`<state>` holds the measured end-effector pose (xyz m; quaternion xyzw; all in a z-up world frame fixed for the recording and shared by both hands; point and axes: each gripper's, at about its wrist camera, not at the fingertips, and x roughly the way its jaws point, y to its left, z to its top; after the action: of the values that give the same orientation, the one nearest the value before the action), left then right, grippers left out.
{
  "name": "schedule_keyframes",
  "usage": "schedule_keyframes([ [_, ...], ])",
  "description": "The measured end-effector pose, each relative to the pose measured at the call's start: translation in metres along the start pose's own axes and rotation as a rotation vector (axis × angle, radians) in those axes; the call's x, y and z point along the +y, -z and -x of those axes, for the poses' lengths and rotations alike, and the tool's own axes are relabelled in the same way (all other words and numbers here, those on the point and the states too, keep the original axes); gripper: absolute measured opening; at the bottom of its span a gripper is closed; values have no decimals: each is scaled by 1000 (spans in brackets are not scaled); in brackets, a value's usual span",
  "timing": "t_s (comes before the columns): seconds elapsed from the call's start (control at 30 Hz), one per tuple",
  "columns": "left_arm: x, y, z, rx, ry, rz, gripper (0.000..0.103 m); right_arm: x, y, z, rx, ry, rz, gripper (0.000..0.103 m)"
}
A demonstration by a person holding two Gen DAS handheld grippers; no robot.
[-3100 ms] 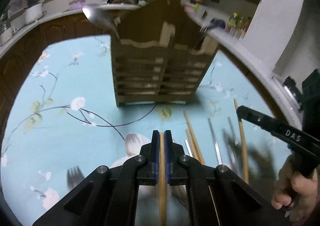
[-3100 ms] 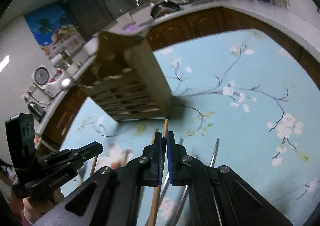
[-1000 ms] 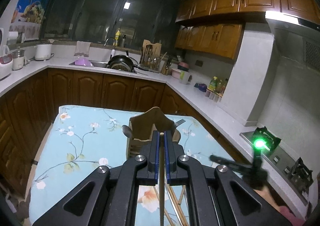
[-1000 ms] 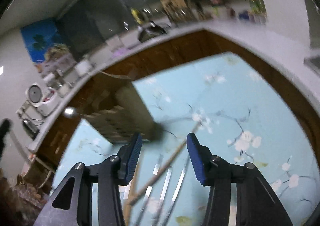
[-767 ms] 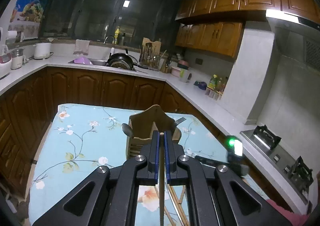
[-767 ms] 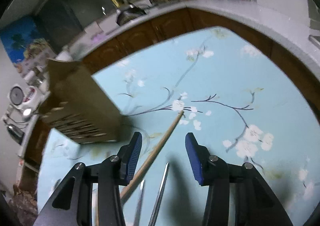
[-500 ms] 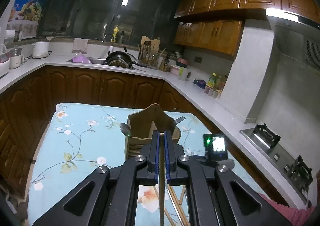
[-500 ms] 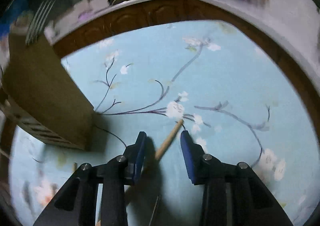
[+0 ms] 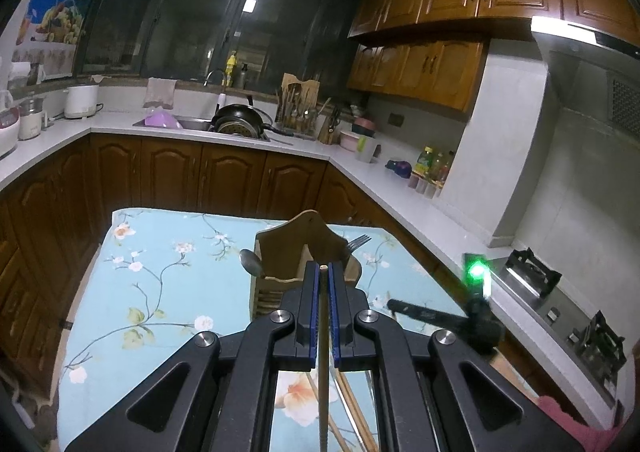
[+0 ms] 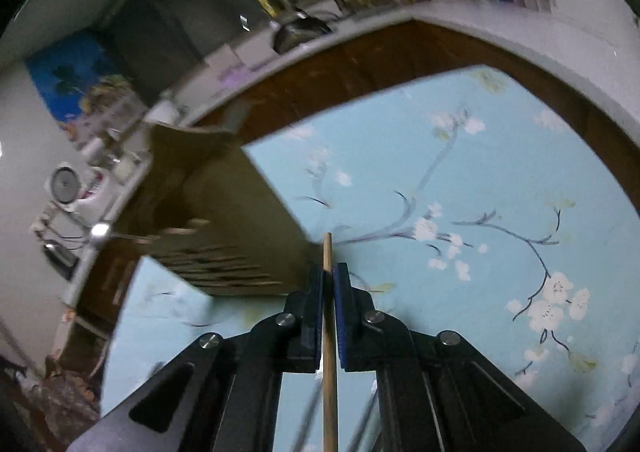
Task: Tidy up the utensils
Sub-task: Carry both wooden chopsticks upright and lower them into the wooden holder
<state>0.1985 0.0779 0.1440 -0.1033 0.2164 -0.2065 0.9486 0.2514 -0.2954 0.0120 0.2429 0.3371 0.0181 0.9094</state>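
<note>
My left gripper [image 9: 324, 270] is shut on a wooden chopstick [image 9: 323, 336] that runs back between its blue pads, held high above the table. Ahead and below stands the wooden utensil holder [image 9: 308, 240], with a spoon [image 9: 250, 262] on its left and a fork [image 9: 358, 242] on its right. My right gripper [image 10: 328, 272] has its jaws closing on another chopstick [image 10: 329, 332]; the pads press it and its tip sticks out toward the holder [image 10: 224, 220]. The right gripper [image 9: 420, 310] also shows low at the right of the left wrist view, with a green light on it.
The table carries a light blue flowered cloth [image 9: 160, 252]. More chopsticks [image 9: 348, 408] lie on it under my left gripper. Brown cabinets and a white counter [image 9: 240, 134] with a pan ring the table. A stove [image 9: 532, 276] stands at the right.
The right gripper's jaws came together on a chopstick that lay on the cloth, and it lifted toward the holder. The left gripper stayed still with its chopstick.
</note>
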Motion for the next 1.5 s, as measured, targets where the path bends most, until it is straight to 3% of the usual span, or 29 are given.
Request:
schedule_keyframes([
  [0.3, -2, -3, 12, -30, 3, -7, 2, 39, -12, 64, -129, -114, 60, 5],
  [0.5, -1, -7, 14, -52, -4, -13, 2, 59, -23, 78, -192, -125, 104, 5],
  [0.9, 9, -21, 0, -103, -31, -8, 2, 84, -45, 86, -318, -130, 149, 5],
  [1.13, 11, -54, -20, -197, -35, -26, 2, 103, -80, 83, -422, -122, 188, 5],
  [1.3, 11, -77, -47, -268, -76, -47, 2, 115, -107, 78, -529, -102, 206, 5],
  [1.5, 15, -81, -87, -348, -147, -33, 2, 114, -127, 56, -605, -77, 207, 5],
])
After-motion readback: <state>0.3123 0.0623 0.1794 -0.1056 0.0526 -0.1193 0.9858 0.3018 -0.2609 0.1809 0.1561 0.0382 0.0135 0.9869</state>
